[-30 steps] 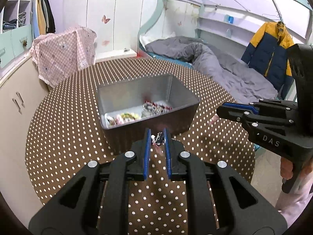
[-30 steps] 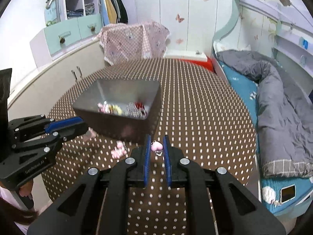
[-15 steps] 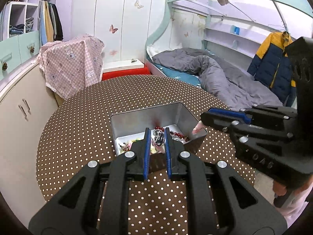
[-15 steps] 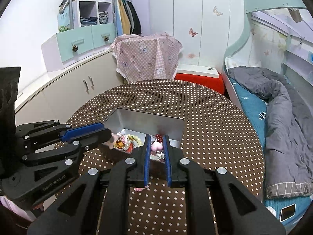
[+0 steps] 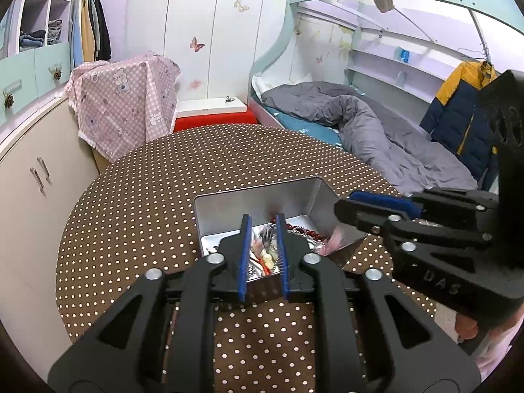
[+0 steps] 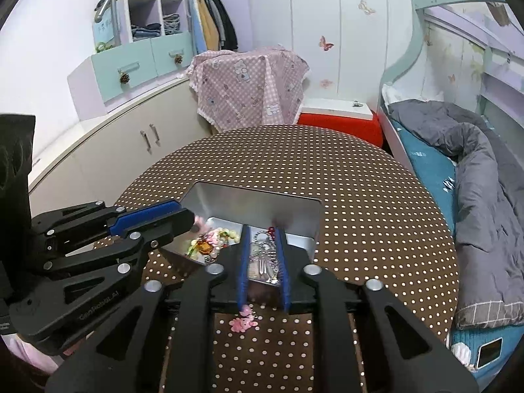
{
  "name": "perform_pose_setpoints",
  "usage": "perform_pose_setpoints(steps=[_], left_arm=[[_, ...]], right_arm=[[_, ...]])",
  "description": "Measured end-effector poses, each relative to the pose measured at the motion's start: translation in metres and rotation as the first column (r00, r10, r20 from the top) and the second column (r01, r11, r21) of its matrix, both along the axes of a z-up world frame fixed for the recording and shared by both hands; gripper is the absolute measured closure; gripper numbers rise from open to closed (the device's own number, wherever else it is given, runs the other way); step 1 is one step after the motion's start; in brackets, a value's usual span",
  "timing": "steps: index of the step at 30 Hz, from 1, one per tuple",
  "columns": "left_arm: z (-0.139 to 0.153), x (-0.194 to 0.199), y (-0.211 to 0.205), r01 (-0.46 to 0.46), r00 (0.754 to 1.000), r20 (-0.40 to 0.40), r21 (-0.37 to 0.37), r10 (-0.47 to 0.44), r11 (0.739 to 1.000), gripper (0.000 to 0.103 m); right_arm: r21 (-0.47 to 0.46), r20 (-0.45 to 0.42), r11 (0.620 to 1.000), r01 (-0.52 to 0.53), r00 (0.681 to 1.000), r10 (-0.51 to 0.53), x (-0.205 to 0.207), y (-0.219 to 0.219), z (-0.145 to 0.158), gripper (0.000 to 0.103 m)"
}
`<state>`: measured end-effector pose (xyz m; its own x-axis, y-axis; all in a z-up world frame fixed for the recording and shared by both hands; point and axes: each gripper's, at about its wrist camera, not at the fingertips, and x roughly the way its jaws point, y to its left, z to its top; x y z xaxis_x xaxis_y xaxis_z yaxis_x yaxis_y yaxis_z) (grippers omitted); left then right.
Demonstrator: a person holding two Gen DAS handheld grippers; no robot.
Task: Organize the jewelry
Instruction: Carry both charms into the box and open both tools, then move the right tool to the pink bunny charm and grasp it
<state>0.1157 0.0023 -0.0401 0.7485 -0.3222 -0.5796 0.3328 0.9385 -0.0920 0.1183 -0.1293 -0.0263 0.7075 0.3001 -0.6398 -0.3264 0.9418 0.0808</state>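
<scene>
- Both grippers came over the metal box (image 5: 258, 196) from its near side.
- The left gripper (image 5: 263, 229) and the right gripper (image 6: 262, 239) have just been opening; nothing is pinched between them now.

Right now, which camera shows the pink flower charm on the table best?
The right wrist view: the pink flower charm lies in plain sight on the dotted tablecloth, just below the right claw. The left wrist view shows none of it.
</scene>
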Motion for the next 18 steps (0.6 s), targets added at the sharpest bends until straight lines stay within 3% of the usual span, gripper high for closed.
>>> perform_pose_setpoints(steps=[1, 2, 18], left_arm=[[0.000, 0.001, 0.001, -0.014, 1.000, 0.003, 0.006, 0.014, 1.000, 0.053], [0.000, 0.001, 0.002, -0.034, 0.999, 0.013, 0.006, 0.034, 0.999, 0.048], [-0.014, 0.010, 0.025, -0.111, 0.992, -0.057, 0.001, 0.110, 0.994, 0.048]], right_arm=[[-0.002, 0.003, 1.000, 0.006, 1.000, -0.006, -0.001, -0.001, 0.000, 0.076], [-0.001, 0.005, 1.000, 0.009, 1.000, -0.009, -0.002, -0.002, 0.001, 0.075], [0.004, -0.017, 0.998, 0.061, 0.998, -0.061, -0.010, -0.014, -0.005, 0.071]])
